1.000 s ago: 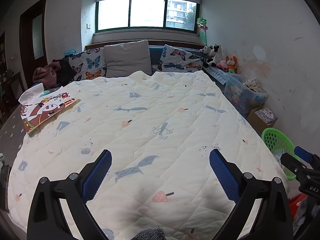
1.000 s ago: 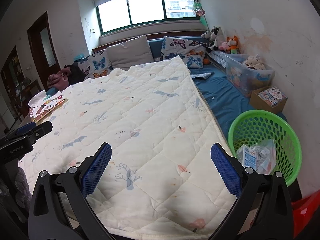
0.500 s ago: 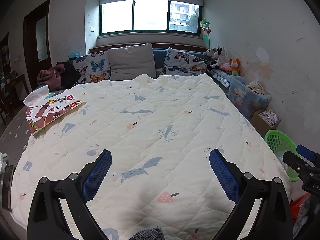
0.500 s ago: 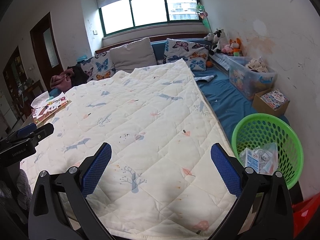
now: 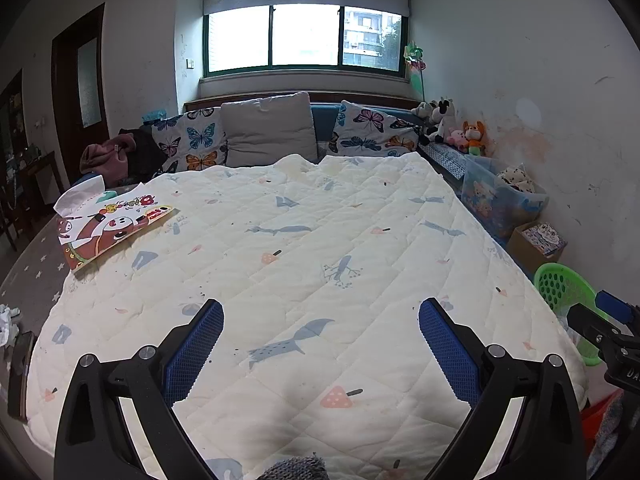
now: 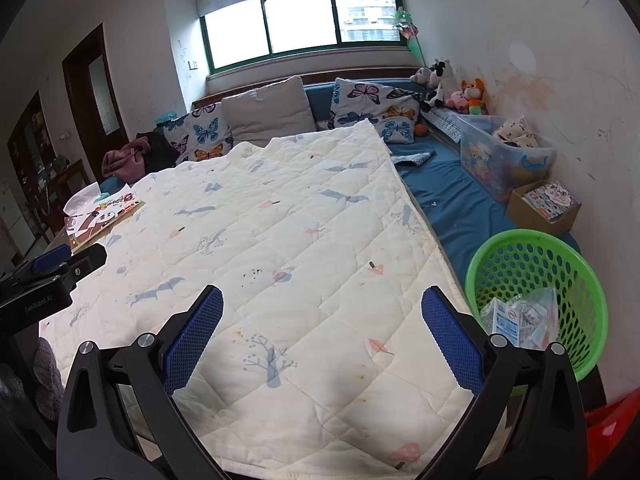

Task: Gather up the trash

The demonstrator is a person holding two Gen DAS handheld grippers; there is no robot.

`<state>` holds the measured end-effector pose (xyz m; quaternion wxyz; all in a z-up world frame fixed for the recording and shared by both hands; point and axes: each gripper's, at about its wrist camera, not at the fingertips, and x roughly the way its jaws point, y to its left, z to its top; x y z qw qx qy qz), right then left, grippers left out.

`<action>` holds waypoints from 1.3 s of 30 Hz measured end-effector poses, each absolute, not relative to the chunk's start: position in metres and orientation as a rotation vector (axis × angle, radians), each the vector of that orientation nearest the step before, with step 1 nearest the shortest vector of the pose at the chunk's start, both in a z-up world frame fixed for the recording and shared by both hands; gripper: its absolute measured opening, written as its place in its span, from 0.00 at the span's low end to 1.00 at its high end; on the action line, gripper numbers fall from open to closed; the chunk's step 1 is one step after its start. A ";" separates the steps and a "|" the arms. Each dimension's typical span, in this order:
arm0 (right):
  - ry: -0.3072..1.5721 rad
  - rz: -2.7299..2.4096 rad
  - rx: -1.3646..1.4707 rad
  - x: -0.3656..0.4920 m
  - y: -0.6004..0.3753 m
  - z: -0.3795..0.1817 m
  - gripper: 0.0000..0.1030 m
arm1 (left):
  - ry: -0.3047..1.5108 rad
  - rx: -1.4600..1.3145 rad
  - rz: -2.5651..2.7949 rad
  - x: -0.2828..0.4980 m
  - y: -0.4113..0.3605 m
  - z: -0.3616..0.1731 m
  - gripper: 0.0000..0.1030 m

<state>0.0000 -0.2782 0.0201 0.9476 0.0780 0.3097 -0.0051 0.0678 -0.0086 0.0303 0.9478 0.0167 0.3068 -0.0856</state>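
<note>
Inside green basket [image 6: 536, 256], right of quilt [image 6: 288, 240], beside wall: clear crinkled wrappers [image 6: 520, 318], white-and-blue print, heaped, count and long axis unclear. One picture book [image 5: 112, 226] at quilt's far left edge. Left gripper [image 5: 320, 350], right gripper [image 6: 322, 346]: both spread wide, holding nothing.

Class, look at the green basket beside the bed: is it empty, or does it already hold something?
Not empty. The green basket stands upright, with wrappers lying at its bottom, well below the rim.
</note>
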 end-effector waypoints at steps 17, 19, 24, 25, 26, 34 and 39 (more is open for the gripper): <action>0.634 0.005 0.152 0.005 -0.274 0.020 0.96 | 0.612 0.036 -0.155 0.068 -0.005 0.031 0.92; 0.632 0.004 0.148 0.005 -0.273 0.021 0.96 | 0.609 0.036 -0.153 0.068 -0.005 0.032 0.92; 0.632 0.009 0.146 0.005 -0.271 0.020 0.96 | 0.608 0.038 -0.156 0.068 -0.005 0.032 0.92; 0.632 0.011 0.145 0.005 -0.271 0.020 0.96 | 0.609 0.037 -0.156 0.068 -0.006 0.032 0.92; 0.632 0.011 0.144 0.006 -0.271 0.020 0.96 | 0.607 0.039 -0.156 0.068 -0.006 0.032 0.92; 0.633 0.015 0.146 0.006 -0.270 0.019 0.96 | 0.606 0.044 -0.153 0.069 -0.006 0.031 0.92; 0.633 0.015 0.146 0.007 -0.269 0.018 0.96 | 0.606 0.044 -0.148 0.069 -0.006 0.031 0.92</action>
